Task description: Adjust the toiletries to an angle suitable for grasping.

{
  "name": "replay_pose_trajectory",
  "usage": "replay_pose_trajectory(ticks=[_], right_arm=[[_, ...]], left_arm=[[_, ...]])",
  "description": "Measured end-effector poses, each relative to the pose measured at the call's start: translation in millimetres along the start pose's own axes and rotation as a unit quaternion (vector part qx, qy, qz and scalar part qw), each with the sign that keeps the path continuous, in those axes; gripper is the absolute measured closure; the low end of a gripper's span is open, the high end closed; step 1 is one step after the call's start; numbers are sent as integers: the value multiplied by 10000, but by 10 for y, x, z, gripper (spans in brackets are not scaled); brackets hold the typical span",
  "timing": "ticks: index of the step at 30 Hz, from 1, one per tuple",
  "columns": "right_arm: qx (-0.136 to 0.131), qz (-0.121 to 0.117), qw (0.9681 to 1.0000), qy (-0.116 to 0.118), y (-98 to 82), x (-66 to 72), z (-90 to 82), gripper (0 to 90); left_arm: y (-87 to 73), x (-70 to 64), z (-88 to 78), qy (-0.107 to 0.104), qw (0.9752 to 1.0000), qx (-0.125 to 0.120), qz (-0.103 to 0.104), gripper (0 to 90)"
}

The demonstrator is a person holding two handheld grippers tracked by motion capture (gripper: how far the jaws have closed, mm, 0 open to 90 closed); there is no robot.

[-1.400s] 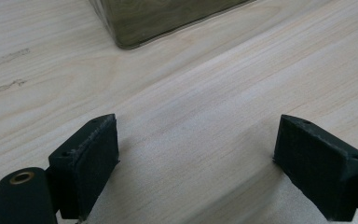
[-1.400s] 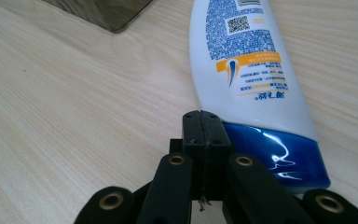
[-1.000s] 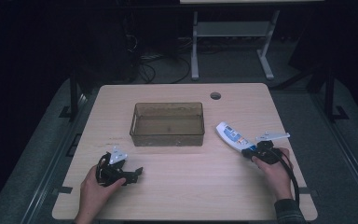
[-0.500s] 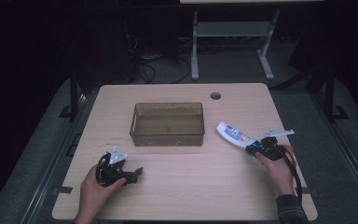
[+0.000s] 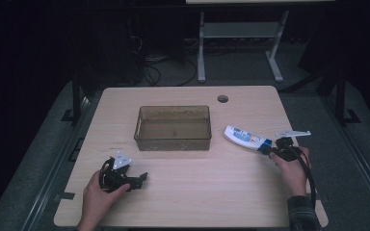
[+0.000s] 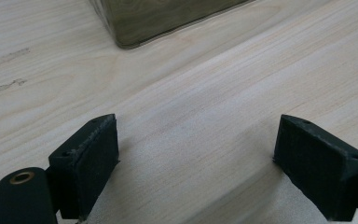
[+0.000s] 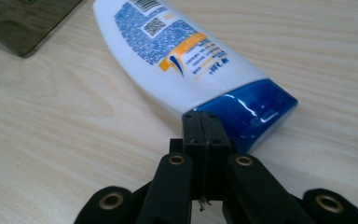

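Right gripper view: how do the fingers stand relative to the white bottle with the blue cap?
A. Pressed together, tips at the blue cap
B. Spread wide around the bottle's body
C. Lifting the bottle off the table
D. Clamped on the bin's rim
A: the right gripper has its fingers pressed flat together, tips against the blue cap of the bottle, which lies on the table.

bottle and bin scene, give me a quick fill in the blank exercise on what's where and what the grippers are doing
1. The white bottle lying on the table has a ____ cap.
2. The right gripper has its jaws ____, their tips at the bottle's cap.
3. The left gripper has its jaws ____, with bare wood between them.
4. The clear bin holds ____.

Missing words: blue; shut; open; nothing
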State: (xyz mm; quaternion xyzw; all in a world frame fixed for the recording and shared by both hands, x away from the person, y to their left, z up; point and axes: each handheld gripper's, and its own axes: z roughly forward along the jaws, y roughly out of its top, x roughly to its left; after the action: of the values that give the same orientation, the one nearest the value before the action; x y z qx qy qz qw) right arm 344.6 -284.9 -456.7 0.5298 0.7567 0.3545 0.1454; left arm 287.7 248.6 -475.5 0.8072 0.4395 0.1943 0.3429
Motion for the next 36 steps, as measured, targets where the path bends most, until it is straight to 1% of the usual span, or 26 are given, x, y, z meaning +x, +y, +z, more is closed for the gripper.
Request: replay_pose_trajectory(ticks=[1, 5, 9, 12, 16, 19, 25, 27, 28, 29, 32, 33, 35, 36], right_arm=[[-3, 52, 10000, -6, -1, -10, -1, 900], [-81, 134, 9998, -76, -2, -65, -10, 900], [-114, 239, 9994, -208, -14, -140, -14, 900], [-144, 263, 9994, -190, -21, -156, -37, 900], [-258, 270, 9993, -98, -5, -121, -94, 899], [-296, 317, 9991, -42, 11, -92, -128, 899], [-333, 253, 9991, 14, 147, -27, -188, 899], [-335, 218, 9992, 20, 205, -7, -193, 899], [-335, 218, 9992, 20, 205, -7, -193, 899], [-358, 199, 9992, 40, 262, 16, -189, 899], [-342, 169, 9992, 68, 340, 55, -166, 899], [-342, 169, 9992, 68, 340, 55, -166, 899], [-344, 137, 9992, 123, 414, 95, -133, 899], [-344, 137, 9992, 123, 414, 95, -133, 899]], left_arm=[[-1, 0, 0, 1, 10000, -1, -1, 125], [-1, -1, -1, 1, 10000, -2, -4, 125], [-2, -2, -2, 2, 10000, -3, -4, 125], [-2, -2, -2, 0, 10000, -4, -6, 125], [-2, -1, -2, 2, 10000, -2, -4, 125], [-2, -1, -1, -6, 10000, -7, -6, 126], [-2, -1, -1, 0, 10000, -10, -4, 125], [-2, -2, -2, 2, 10000, -5, -11, 125], [-2, -2, -2, 2, 10000, -5, -11, 125], [-2, -3, -3, -5, 10000, 5, -16, 125], [-2, -3, -3, -6, 10000, 3, -16, 125], [-1, -2, -3, -4, 10000, 6, -14, 125], [-2, -2, -3, -6, 10000, 4, -14, 126], [-1, -2, -3, -5, 10000, 7, -13, 126]])
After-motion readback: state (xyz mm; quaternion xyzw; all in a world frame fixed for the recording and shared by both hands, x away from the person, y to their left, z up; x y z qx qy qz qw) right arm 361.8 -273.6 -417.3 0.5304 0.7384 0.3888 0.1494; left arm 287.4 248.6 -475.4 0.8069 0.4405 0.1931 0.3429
